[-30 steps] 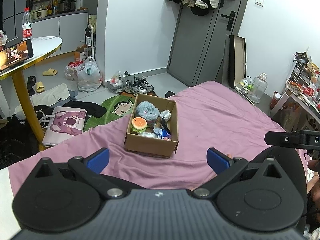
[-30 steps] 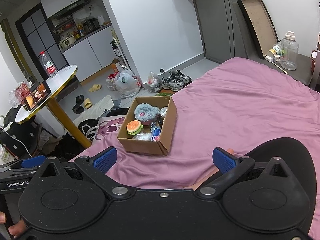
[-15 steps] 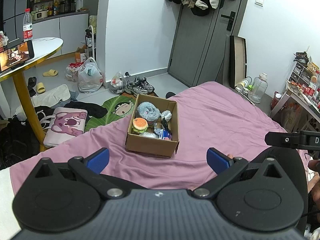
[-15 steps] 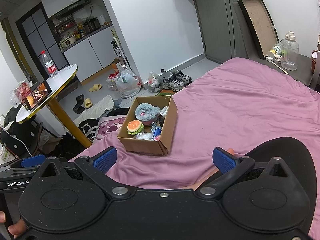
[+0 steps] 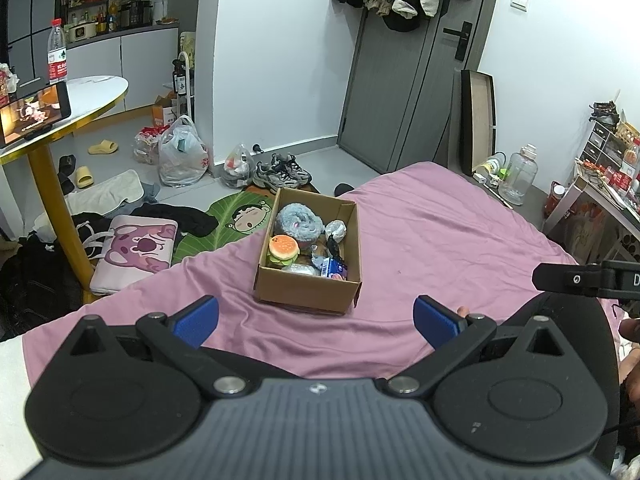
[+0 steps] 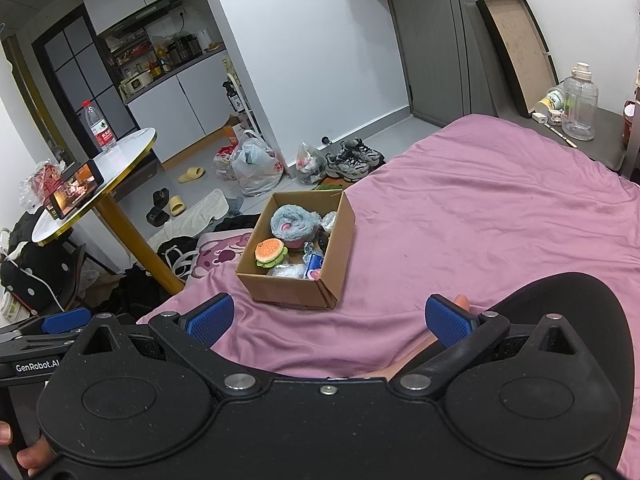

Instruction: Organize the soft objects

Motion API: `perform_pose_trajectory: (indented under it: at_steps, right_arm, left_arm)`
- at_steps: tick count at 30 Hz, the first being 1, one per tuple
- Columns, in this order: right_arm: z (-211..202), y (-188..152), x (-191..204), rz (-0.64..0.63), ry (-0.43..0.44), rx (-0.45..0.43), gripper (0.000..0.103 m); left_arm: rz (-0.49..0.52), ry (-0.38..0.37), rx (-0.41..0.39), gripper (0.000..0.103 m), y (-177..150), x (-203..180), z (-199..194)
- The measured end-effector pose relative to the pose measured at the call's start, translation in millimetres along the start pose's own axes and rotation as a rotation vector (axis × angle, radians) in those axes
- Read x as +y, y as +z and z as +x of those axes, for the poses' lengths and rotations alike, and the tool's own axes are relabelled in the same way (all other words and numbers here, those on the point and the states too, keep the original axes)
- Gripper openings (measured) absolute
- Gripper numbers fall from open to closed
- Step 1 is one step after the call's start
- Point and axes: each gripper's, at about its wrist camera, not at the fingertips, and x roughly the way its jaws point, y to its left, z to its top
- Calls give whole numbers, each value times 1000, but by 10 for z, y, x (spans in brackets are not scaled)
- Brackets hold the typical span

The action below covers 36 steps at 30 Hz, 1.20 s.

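Note:
A cardboard box (image 5: 308, 290) (image 6: 288, 290) sits on the pink bed sheet (image 5: 440, 240) (image 6: 480, 208) near its left edge. Inside lie a fluffy blue-grey plush (image 5: 299, 222) (image 6: 292, 222), a burger plush (image 5: 283, 250) (image 6: 270, 252), a silvery wrapped piece (image 5: 336, 229) and a blue packet (image 5: 333, 268) (image 6: 313, 263). My left gripper (image 5: 316, 318) is open and empty, just short of the box. My right gripper (image 6: 330, 318) is open and empty, also short of the box.
A round table with a yellow leg (image 5: 56, 196) (image 6: 132, 236) stands left of the bed, carrying a phone and a bottle. Bags, shoes (image 5: 282, 172), slippers and clothes cover the floor. A large water jug (image 5: 518, 180) (image 6: 580, 104) stands at the right.
Both grippers have drifted very slightly; the box sits a touch further right in both views. Both stay open and empty.

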Motion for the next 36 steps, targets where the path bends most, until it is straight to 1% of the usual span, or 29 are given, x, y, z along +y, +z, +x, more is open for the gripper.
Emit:
perform_pose_trajectory:
  at_steps: [13, 20, 32, 36]
  right_arm:
    - [-1, -2, 2, -2, 0, 0, 103]
    - [0, -1, 1, 0, 0, 0, 103]
    - [-1, -30, 16, 1, -1, 3, 103]
    - [1, -40, 17, -1, -2, 4, 103]
  left_arm:
    - [1, 1, 1, 103, -5, -13, 10]
    - [-4, 6, 7, 103, 0, 95, -38]
    - [4, 5, 7, 103, -18, 54, 0]
    - [13, -5, 2, 103, -36, 41, 0]
